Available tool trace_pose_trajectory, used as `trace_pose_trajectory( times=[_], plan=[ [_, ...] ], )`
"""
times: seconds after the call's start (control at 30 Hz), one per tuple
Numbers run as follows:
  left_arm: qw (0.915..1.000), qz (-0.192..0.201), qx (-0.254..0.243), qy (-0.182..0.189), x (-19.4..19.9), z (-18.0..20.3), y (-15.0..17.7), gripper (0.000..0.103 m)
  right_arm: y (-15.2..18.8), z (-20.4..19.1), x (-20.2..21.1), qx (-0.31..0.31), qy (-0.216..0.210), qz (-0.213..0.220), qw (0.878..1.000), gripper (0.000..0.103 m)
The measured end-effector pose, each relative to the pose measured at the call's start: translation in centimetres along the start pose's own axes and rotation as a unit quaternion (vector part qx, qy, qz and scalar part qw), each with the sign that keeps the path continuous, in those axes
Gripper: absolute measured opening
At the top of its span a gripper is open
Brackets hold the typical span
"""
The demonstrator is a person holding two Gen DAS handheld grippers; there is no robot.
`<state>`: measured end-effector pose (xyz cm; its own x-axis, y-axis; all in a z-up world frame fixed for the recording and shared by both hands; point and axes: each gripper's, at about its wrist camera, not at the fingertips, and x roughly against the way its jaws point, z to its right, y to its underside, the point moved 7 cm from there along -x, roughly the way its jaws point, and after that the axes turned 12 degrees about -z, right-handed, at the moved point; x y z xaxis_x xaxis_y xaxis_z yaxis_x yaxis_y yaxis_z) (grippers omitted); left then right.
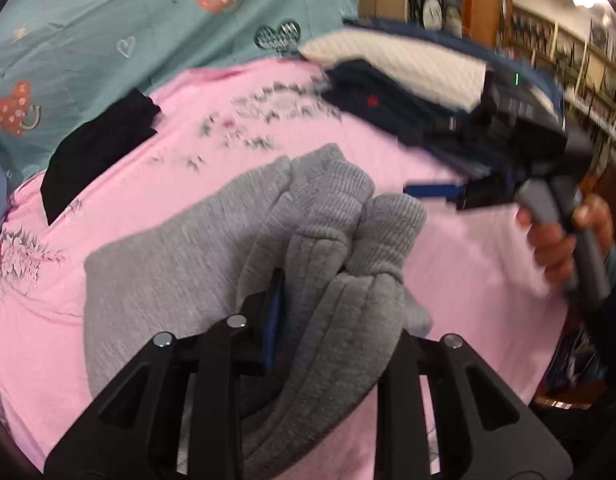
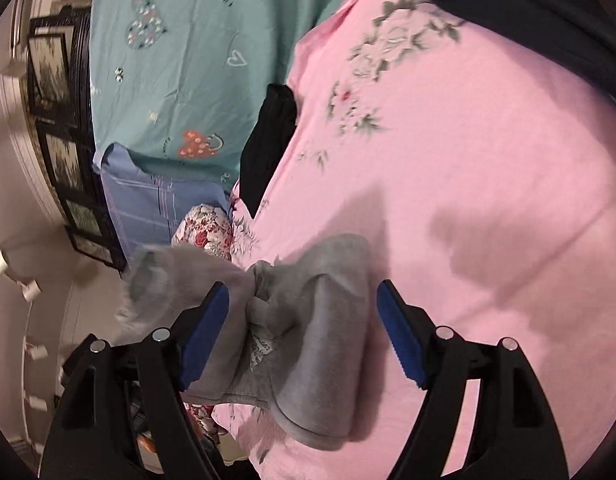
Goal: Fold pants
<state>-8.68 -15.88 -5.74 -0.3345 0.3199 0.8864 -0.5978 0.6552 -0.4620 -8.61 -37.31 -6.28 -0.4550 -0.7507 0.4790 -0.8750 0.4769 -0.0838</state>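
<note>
The left hand-held gripper [image 1: 308, 312] is clamped on bunched grey pants [image 1: 196, 264] over the pink sheet [image 1: 388, 160]; its right finger is hidden by fabric. The right hand-held gripper [image 2: 304, 320] stands apart around the pants, pads not pressing. Far edges are blurred.

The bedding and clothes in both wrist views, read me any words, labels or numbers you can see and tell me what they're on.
Nothing can be read for certain.
Teal sheet: a line of dark print, too blurred.
Grey pants: a white label with dark script, too small.
Dark garment: a red patch, no legible characters.
Wall clock: numerals too small.
</note>
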Motion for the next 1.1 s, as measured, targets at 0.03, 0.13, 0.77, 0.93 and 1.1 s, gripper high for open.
trace_pose_trajectory(
  times=[0.03, 0.13, 0.77, 0.93, 1.1],
  plan=[
    [0.9999, -0.001, -0.012, -0.008, 0.0, 0.4, 0.3, 0.026, -0.1, 0.3, 0.3, -0.003, -0.003, 0.001, 1.0, 0.077],
    [0.9998, -0.012, -0.009, -0.009, 0.3, 0.7, 0.5, 0.028, 0.3, 0.6, 1.1, 0.008, -0.005, 0.002, 1.0, 0.077],
    [0.9913, -0.113, 0.059, 0.035, 0.8, 1.5, -1.1, 0.03, 3.2, -13.8, -0.8, 0.16, -0.102, -0.031, 0.981, 0.077],
    [0.9909, -0.109, 0.072, 0.031, 0.4, 1.7, -1.0, 0.03, 3.2, -14.3, -1.1, 0.162, -0.095, -0.031, 0.982, 0.077],
    [0.9888, -0.104, 0.082, 0.068, 1.4, 1.2, 1.0, 0.03, 2.5, -9.0, -3.9, 0.026, -0.122, -0.074, 0.989, 0.091]
  ],
)
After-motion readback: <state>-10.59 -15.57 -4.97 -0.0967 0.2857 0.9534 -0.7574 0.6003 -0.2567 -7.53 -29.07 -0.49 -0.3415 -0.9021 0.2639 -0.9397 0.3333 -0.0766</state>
